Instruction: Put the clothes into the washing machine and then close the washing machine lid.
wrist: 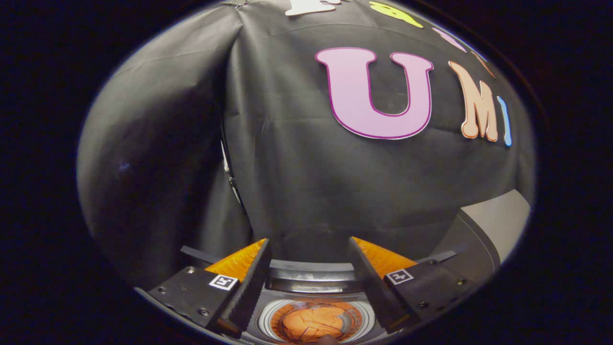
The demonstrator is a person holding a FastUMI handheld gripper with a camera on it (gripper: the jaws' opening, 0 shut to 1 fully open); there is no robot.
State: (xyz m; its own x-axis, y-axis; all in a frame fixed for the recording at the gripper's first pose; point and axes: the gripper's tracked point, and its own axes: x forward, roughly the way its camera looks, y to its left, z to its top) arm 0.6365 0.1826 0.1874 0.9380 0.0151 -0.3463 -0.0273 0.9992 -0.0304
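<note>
No legible text or labels

A staged laundry booth rather than a real home: a top-loading washer stands against a black cloth wall, its lid raised to the right of the drum, where orange clothes lie.

We see the tool above the washer, fingers spread apart with nothing between them | drum below, between the fingers | clothes in the drum | lid raised at the washer's right | booth wall behind the washer
</note>
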